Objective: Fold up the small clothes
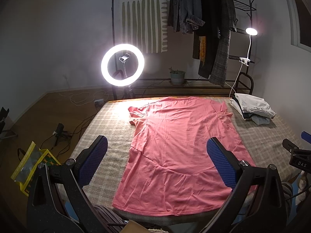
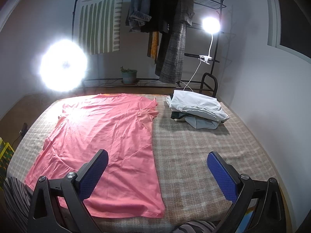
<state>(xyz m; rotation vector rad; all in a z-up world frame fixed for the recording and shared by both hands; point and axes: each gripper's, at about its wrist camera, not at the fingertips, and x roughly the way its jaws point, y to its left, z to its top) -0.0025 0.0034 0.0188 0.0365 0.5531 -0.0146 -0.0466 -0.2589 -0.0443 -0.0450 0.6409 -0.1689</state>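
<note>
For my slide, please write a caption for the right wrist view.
Open right tool above a flat pink T-shirt, folded stack behind.

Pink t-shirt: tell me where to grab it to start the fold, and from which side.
Take the pink t-shirt at its near hem corners, coming in from the near table edge. It lies flat, hem toward both claws, sleeves far. The left claw and right claw are open above that end.

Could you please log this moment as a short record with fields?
garment: pink cotton T-shirt, spread flat, unfolded, hem nearest the grippers
surface: beige checked woven cloth on table
done pile: stack of folded pale clothes, far right corner
left gripper: open, empty, above the hem
right gripper: open, empty, over the shirt's right edge
lighting: glowing ring light, clip lamp
</note>
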